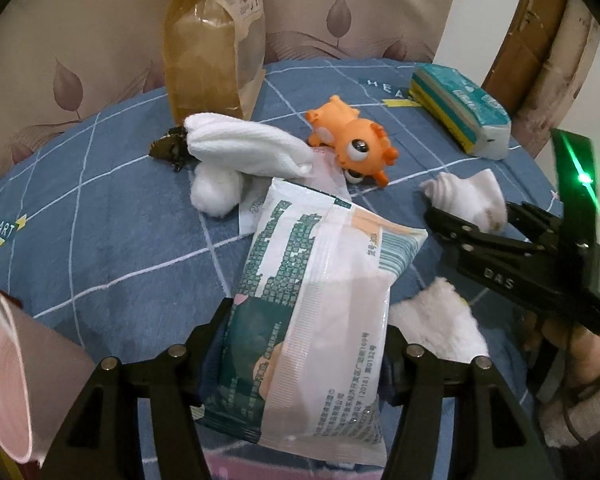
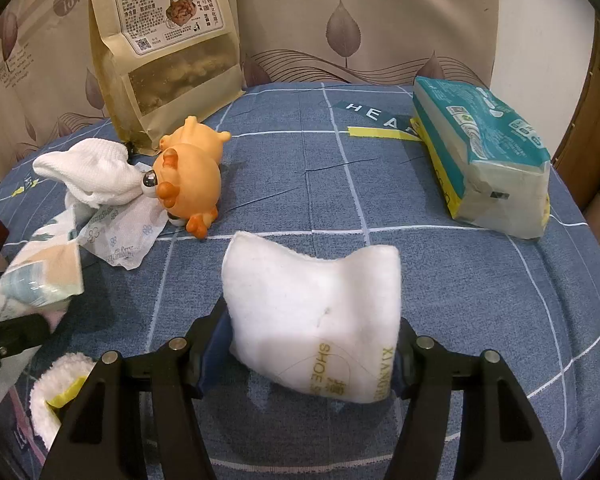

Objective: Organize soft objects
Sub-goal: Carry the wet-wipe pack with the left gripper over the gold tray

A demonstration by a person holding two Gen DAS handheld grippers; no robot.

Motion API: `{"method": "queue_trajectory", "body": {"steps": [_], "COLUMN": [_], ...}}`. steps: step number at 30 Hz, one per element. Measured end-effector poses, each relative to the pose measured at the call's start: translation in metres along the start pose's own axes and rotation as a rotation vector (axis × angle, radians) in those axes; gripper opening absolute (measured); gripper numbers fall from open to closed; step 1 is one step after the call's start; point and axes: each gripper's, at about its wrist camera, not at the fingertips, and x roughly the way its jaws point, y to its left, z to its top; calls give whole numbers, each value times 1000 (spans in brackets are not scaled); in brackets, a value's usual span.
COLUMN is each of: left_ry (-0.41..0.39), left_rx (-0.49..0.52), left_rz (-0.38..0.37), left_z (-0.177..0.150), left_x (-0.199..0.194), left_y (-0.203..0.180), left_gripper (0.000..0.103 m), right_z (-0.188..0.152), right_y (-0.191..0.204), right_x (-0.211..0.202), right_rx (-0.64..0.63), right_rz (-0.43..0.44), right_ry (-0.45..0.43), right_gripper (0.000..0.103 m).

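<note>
Left wrist: left tool [image 1: 308, 344] grips wipes pack [image 1: 320, 280]; blue cloth [image 1: 100, 240] bare beside.

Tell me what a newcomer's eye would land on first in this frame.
Likely the orange squishy toy, lying mid-table on the blue checked cloth beside a crumpled white cloth. Next, what the grippers hold: the left gripper is clamped on a wipes packet, and the right gripper on a white shoe pouch.

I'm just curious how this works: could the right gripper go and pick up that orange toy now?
Probably not yet. The right gripper is already shut on a white shoe pouch, so its fingers are full. The path over the blue cloth to the orange toy looks open, though a white towel touches the toy.
</note>
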Motion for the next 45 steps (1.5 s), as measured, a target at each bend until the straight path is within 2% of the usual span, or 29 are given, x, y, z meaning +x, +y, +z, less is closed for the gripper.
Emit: {"method": "queue_trajectory", "body": {"steps": [13, 25, 32, 45], "left_ry": [-45, -151, -184, -185], "left_rx": [4, 10, -36, -204], "left_rz": [19, 73, 149, 324], "left_z": [-20, -41, -51, -84], "left_x": [-42, -111, -141, -171], "left_y": [2, 9, 41, 134], "left_gripper": [61, 61, 61, 61], "right_z": [0, 0, 0, 0], "right_y": [0, 1, 0, 0], "right_x": [0, 0, 0, 0], "right_rx": [0, 0, 0, 0], "right_rz": [-1, -1, -1, -1], "right_ry": [0, 0, 0, 0], "right_gripper": [61, 61, 61, 61]}}
